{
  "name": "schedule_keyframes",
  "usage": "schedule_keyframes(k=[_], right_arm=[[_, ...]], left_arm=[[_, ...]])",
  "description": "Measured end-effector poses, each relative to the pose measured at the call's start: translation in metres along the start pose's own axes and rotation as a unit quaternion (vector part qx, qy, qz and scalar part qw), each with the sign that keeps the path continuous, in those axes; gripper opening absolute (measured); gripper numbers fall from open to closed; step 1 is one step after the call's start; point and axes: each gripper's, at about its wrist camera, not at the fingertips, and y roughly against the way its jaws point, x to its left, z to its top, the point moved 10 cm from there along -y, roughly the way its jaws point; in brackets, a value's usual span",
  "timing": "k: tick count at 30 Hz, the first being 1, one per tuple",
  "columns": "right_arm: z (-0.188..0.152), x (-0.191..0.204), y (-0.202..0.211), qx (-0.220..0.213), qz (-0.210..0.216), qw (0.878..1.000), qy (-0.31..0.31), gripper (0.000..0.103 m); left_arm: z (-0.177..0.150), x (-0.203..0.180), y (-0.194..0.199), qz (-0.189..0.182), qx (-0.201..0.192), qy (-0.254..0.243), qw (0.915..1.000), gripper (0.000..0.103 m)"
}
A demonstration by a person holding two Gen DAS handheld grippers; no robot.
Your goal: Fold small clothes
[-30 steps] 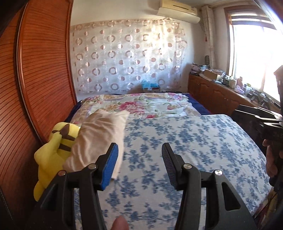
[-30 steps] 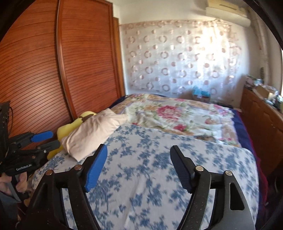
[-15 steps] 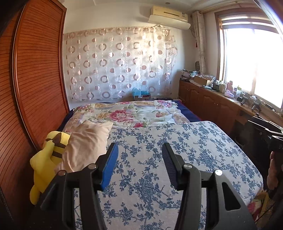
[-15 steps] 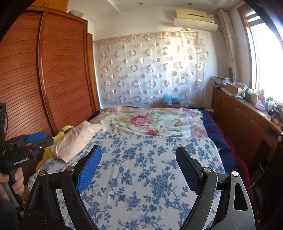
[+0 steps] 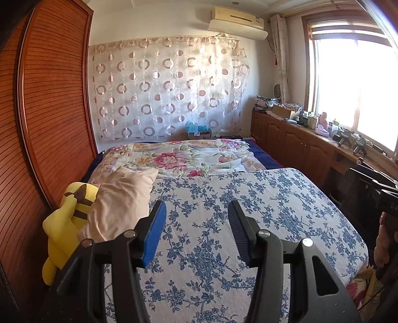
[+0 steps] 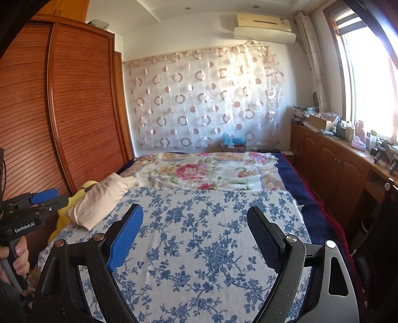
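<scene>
Left wrist view: the left gripper hangs over the blue-flowered bedspread, its jaws parted about halfway with nothing between them, as they were a second ago. What has changed is the outlook: the bed sat closer and filled more of the frame then, and now the camera looks further up the room, taking in the circle-patterned curtain and the air conditioner. The cream pillow and the yellow plush toy lie at the bed's left edge, beside the wooden wardrobe. No small garment shows anywhere on the bedspread, so the thing to fold is out of this view

Right wrist view: the right gripper has just been opening its jaws wider, and nothing lies between them; they stand well apart over bare bedspread. This view too has pulled back and levelled since a second ago. A hand holds the left gripper at the left edge. Again no clothing is visible; the rose-patterned quilt beyond is bedding

My reading: both claws are free and withdrawn, so either a garment has yet to be fetched or the folding is done; I cannot tell which
</scene>
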Motion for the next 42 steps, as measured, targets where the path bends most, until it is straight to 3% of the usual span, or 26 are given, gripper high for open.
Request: schedule_keyframes(k=[42], right_arm=[[0.0006,0.0023,0.0029,0.000,-0.001,1.000,0.002,0.087]], left_arm=[[0.0031,-0.0072,0.0083,-0.001,-0.007,0.002,1.0000,0.051]])
